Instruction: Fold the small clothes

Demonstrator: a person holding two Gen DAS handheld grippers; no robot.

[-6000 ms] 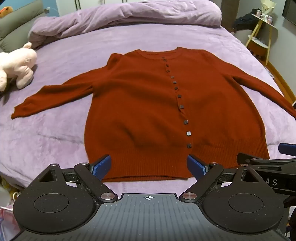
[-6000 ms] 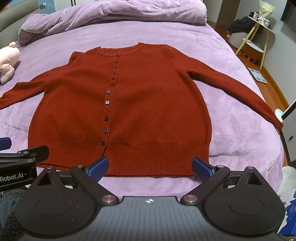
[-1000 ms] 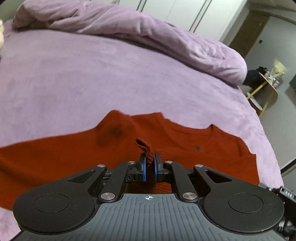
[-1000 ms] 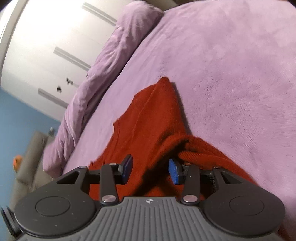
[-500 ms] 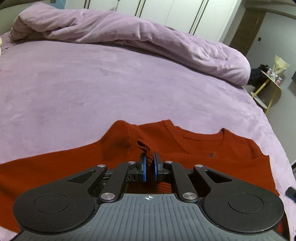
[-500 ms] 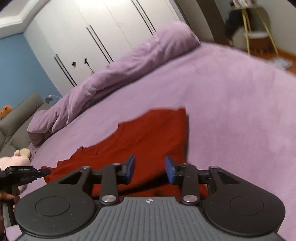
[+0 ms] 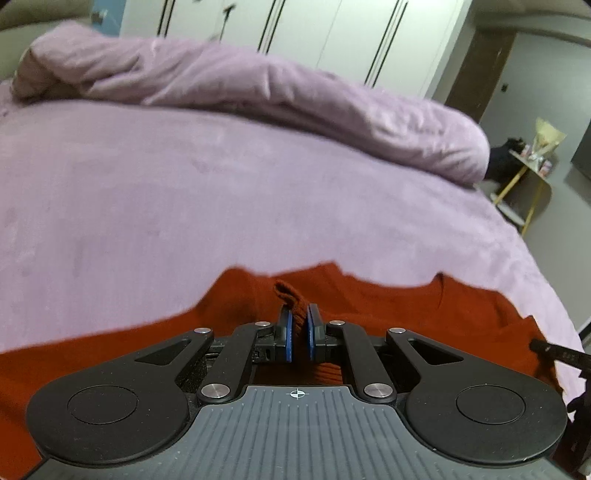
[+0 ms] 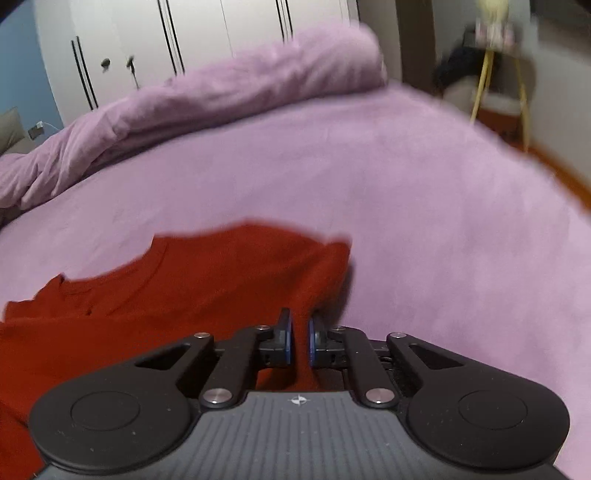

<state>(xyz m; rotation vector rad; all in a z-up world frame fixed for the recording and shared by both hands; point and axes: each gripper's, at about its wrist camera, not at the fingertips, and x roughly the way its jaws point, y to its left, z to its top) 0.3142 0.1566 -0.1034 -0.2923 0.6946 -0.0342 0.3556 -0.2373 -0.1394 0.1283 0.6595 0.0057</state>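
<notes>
Both the left gripper (image 7: 298, 314) and right gripper (image 8: 299, 325) pinched the red cardigan (image 7: 388, 302); its lower part lay hidden beneath them.

Rumpled purple duvet (image 7: 258, 92) before white wardrobe doors (image 7: 314, 33)

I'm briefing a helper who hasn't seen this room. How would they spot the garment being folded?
Look at the wide purple bed with a rumpled duvet heaped along its far side. On its near part lies a rust-red knit cardigan, pinched by the left gripper and right gripper. It is the only red thing on the purple.
</notes>
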